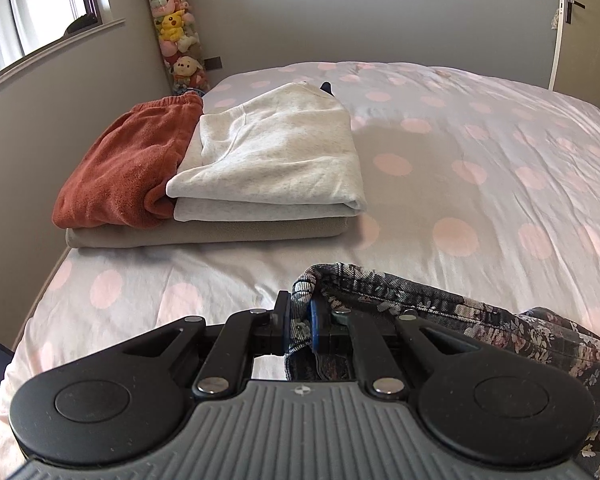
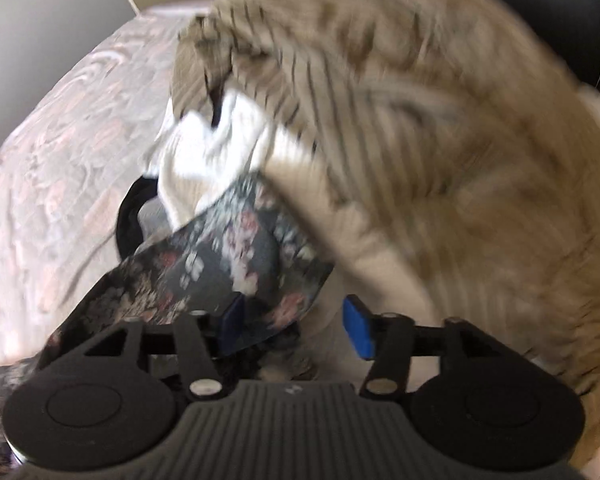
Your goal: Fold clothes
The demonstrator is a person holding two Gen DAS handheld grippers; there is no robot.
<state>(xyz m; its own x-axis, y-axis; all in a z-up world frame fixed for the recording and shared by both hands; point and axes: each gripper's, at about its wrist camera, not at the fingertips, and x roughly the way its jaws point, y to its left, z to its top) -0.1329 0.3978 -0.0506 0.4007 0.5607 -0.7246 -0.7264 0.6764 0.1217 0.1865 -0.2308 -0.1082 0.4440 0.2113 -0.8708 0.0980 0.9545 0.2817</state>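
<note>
The left gripper has its fingers closed tight on the waistband edge of a dark floral garment, which trails off toward four o'clock in the left wrist view and lies low over the polka-dot bed. Toward ten o'clock on the bed sits a stack of folded clothes: a light grey sweatshirt on a beige piece, with a rust-coloured garment alongside. The right gripper stands with its blue-padded fingers wide apart, gripping nothing; a corner of the floral garment drapes over the left-hand finger, and a blurred heap of striped tan cloth with a white piece fills the view from twelve to three o'clock. The blur suggests fast motion. Judging by this, the floral piece is being taken in hand for folding. To do that well, the right fingers should close on the matching waistband corner, not on the loose middle, so that both grips pull the edge taut and the cloth can be laid flat on the bare bed toward one o'clock, clear of the stack.
</note>
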